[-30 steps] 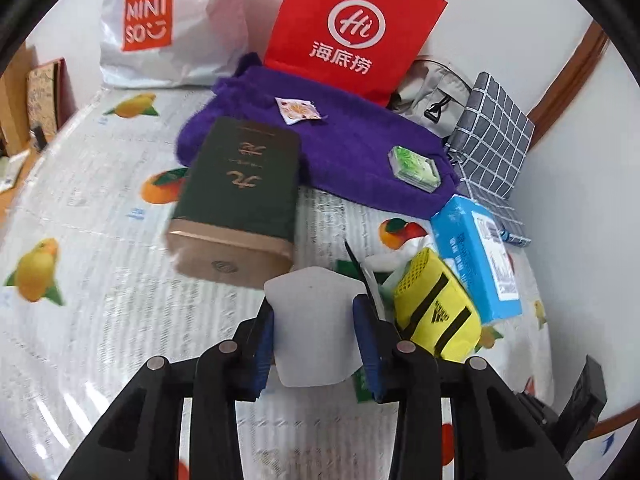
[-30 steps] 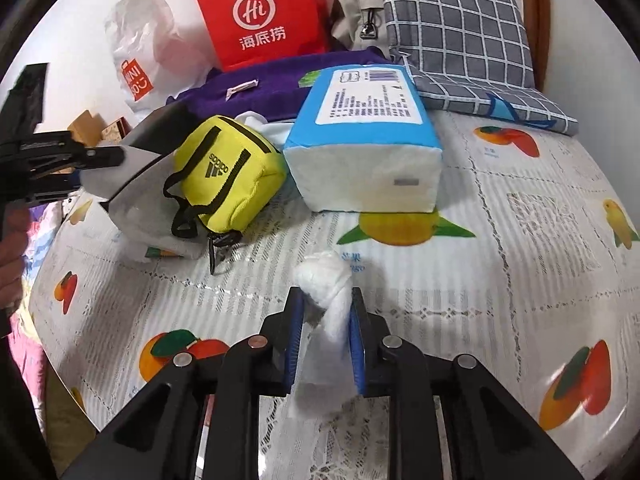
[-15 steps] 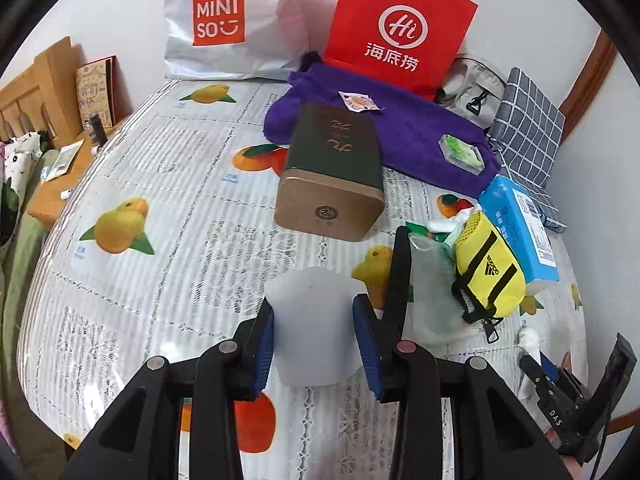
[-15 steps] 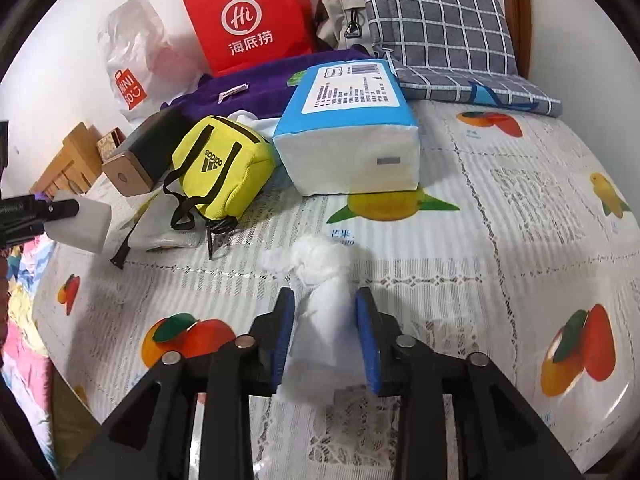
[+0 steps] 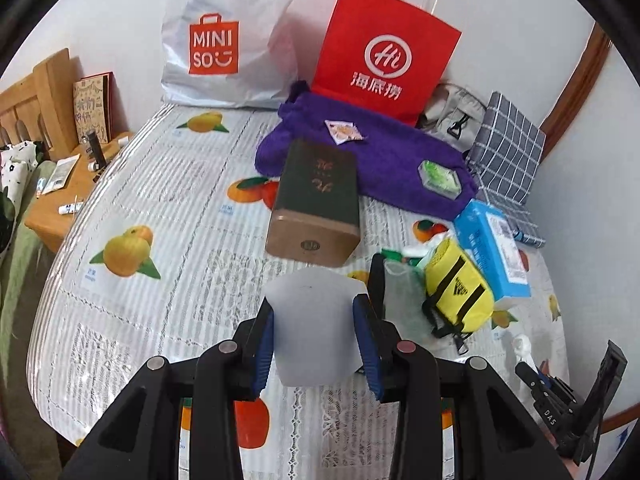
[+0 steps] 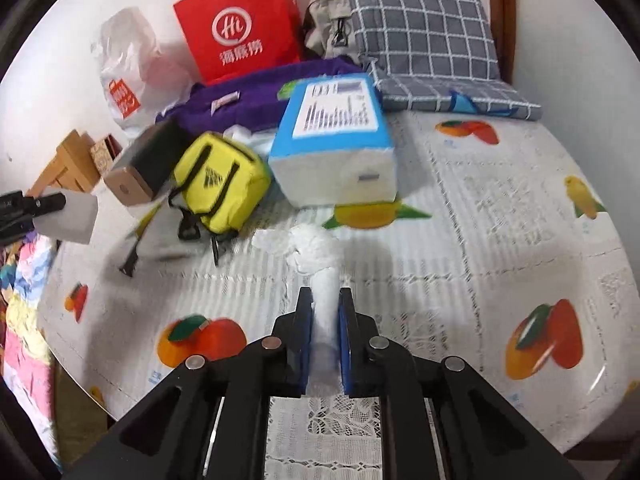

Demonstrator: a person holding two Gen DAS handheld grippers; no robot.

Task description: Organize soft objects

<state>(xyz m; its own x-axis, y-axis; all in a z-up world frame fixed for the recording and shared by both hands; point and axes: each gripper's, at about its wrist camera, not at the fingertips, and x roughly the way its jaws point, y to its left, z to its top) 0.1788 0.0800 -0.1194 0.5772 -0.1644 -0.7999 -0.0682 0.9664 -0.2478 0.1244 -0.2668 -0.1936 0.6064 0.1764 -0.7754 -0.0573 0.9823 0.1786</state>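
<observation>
My left gripper (image 5: pixel 314 316) is shut on a pale grey, soft, cup-shaped piece (image 5: pixel 316 320) and holds it above the fruit-print bedspread (image 5: pixel 168 216). The same piece (image 6: pixel 68 220) shows at the left edge of the right wrist view. My right gripper (image 6: pixel 325 300) is shut on a white knotted cloth (image 6: pixel 316 248), whose knot sticks out past the pads. A yellow pouch (image 6: pixel 218 182), a blue tissue pack (image 6: pixel 336 140) and a purple towel (image 5: pixel 380 156) lie in a pile toward the wall.
A dark green box (image 5: pixel 316 200) lies against the towel, beside a mesh bag (image 5: pixel 396 292) with a black zip. A red paper bag (image 5: pixel 384 52), a white Miniso bag (image 5: pixel 224 40) and a checked cushion (image 6: pixel 424 32) line the wall. A wooden bedside table (image 5: pixel 56 196) stands left.
My left gripper has drawn back and up from the pile with the grey piece. The right jaws loosened, then clamped again on the white cloth and lifted it a little.
</observation>
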